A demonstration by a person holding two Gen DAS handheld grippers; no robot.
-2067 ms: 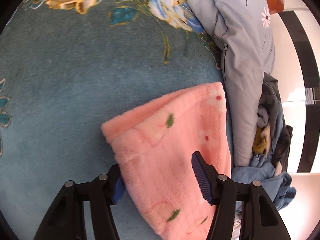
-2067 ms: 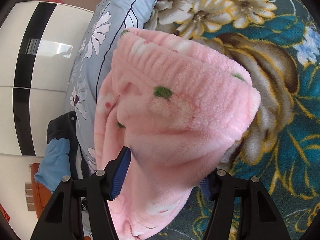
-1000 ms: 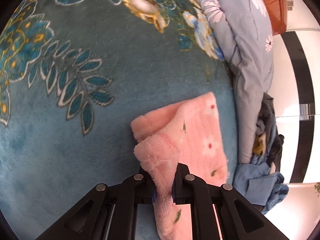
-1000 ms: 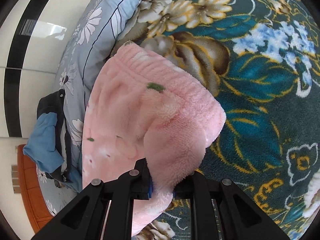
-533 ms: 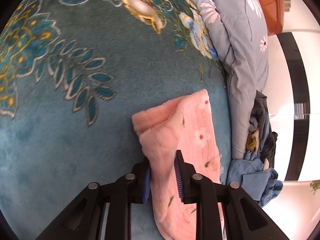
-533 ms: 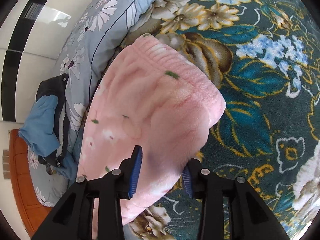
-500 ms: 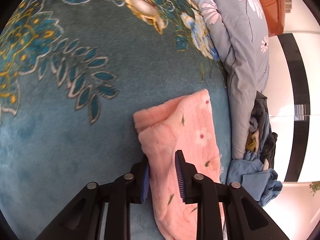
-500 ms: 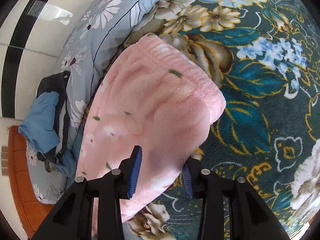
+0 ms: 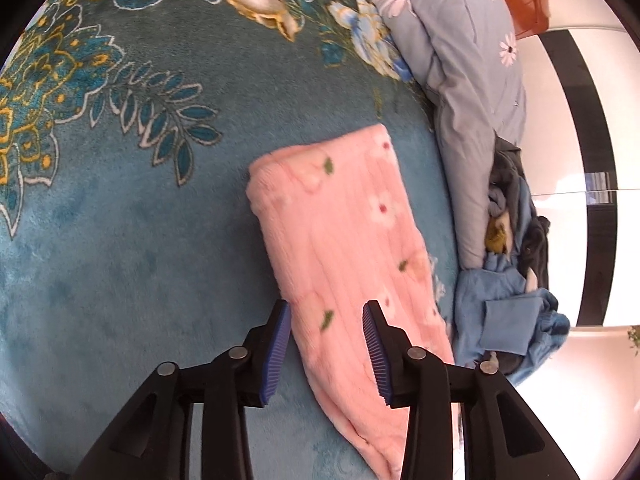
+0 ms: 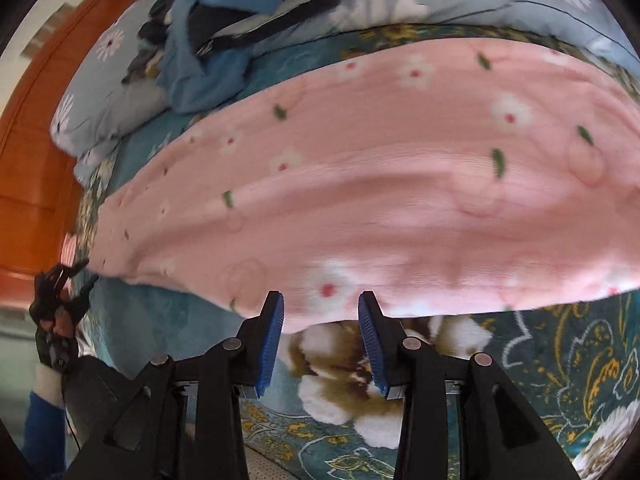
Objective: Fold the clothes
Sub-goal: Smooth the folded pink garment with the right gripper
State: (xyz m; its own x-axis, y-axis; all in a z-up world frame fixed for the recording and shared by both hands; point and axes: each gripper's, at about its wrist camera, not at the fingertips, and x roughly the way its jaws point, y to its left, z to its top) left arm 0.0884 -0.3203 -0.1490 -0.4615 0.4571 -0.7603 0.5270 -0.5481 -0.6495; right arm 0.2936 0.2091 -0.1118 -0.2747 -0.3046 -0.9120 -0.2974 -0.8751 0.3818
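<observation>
**Mia:** Both grippers stand with their jaws apart. Looking along the left gripper (image 9: 326,322), the blue pads frame the near end of the pink fleece garment (image 9: 344,240) without pinching it.

**Tom:** And the right gripper (image 10: 320,314)?

**Mia:** Same: jaws spread, hovering at the long edge of the garment (image 10: 360,184), nothing clamped between them.

**Tom:** Where does the garment lie?

**Mia:** Flat on the teal floral blanket (image 9: 120,200), folded into a long strip with small white flowers and green leaves on it. Its far end is a neat rounded fold.

**Tom:** What sits around it?

**Mia:** Beside its far long side runs a grey-blue flowered quilt (image 9: 472,92). A heap of blue and dark clothes (image 9: 512,288) rests against that quilt, close to the strip's end nearest the left gripper. Behind the bedding stands an orange wooden headboard (image 10: 36,152).

**Tom:** Anything else?

**Mia:** In the right wrist view a gloved hand (image 10: 58,304) shows at the left edge, just off the garment's end.
</observation>
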